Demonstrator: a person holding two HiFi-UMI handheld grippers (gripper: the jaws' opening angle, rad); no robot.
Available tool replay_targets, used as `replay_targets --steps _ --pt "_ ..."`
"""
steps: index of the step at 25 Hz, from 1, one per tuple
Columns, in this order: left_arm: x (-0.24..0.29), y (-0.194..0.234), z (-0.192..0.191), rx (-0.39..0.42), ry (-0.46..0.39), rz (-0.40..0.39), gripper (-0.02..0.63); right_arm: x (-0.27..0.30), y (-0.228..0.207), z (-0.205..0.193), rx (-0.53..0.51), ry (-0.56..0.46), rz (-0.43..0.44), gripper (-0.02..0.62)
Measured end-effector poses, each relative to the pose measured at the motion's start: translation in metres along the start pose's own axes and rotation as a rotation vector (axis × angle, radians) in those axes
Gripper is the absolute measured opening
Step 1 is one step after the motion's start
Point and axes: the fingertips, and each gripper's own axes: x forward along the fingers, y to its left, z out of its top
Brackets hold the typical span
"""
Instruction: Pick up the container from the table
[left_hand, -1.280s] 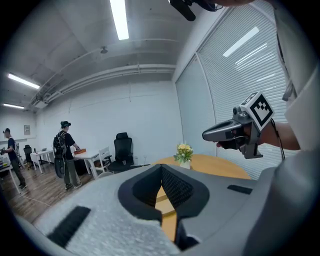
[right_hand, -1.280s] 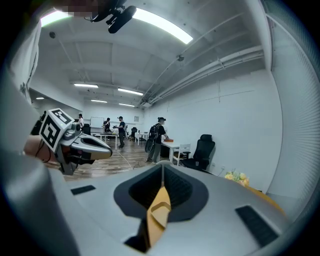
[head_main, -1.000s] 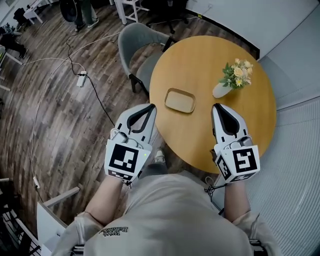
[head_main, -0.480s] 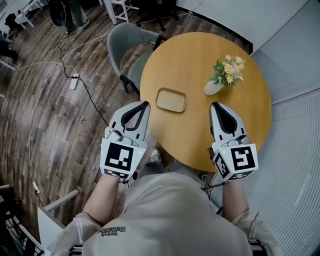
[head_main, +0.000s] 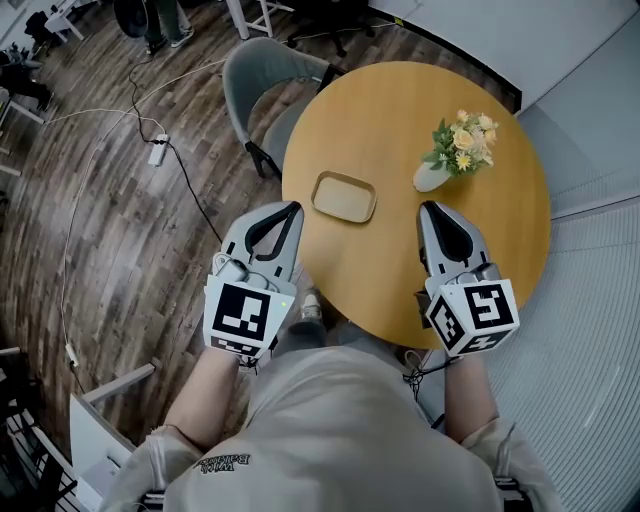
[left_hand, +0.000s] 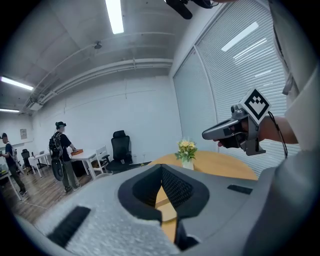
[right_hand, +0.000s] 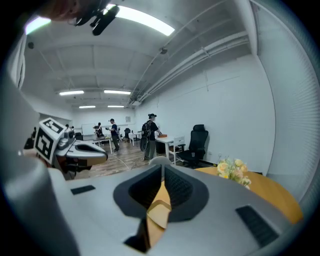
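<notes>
Hovering side by side over the near edge of the round wooden table (head_main: 400, 110), both hand-held tools hang above it and neither touches anything. The left gripper (head_main: 292, 208) has its jaws pressed together at the tips with nothing between them, and its own view confirms that. The right gripper (head_main: 428, 209) is the same, with its jaws closed tip to tip and empty.

The container (head_main: 344, 197), a shallow tan tray, lies flat on the tabletop just beyond the left gripper's tip and between the two tools. It is nearer the left one and apart from both. Only bare wood lies between it and the left gripper's tip.

A white vase of flowers (head_main: 452, 155) stands upright on the table ahead of the right gripper, near its tip and well apart from the container. A grey chair (head_main: 262, 75) is pulled up to the table's far left edge. On the wooden floor (head_main: 110, 260) a power strip (head_main: 158, 150) lies with cables (head_main: 190, 190) trailing from it.

The count is one container, one vase, one chair at the table and two grippers. In the left gripper view a black office chair (left_hand: 120, 147) and a white desk (left_hand: 85, 157) stand by the far wall, and two people (left_hand: 59, 150) stand further left.
</notes>
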Motion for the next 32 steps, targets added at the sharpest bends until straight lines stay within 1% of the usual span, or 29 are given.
replay_targets --steps 2,4,9,11,12,17,21,32 --pt "0.004 -0.001 -0.002 -0.005 0.009 -0.001 0.020 0.005 -0.006 0.001 0.029 -0.001 0.000 0.038" --pt "0.009 -0.001 -0.002 -0.017 0.007 -0.005 0.020 0.011 -0.010 0.002 0.030 0.002 0.006 0.038" --pt "0.021 0.005 0.001 -0.014 0.006 0.009 0.020 0.028 -0.018 0.001 0.033 0.017 0.024 0.042" --pt "0.028 0.006 -0.001 -0.016 0.011 0.009 0.020 0.036 -0.020 -0.004 0.043 0.032 0.032 0.076" --pt "0.031 0.005 -0.003 -0.017 0.015 0.007 0.020 0.040 -0.022 -0.009 0.051 0.042 0.036 0.087" --pt "0.047 0.002 -0.017 -0.034 0.045 -0.007 0.020 0.062 -0.029 -0.035 0.101 0.100 0.034 0.091" --pt "0.058 -0.001 -0.032 -0.056 0.073 -0.024 0.020 0.079 -0.030 -0.058 0.115 0.151 0.040 0.091" --pt "0.092 -0.010 -0.084 -0.105 0.172 -0.081 0.020 0.117 -0.035 -0.132 0.172 0.308 0.049 0.091"
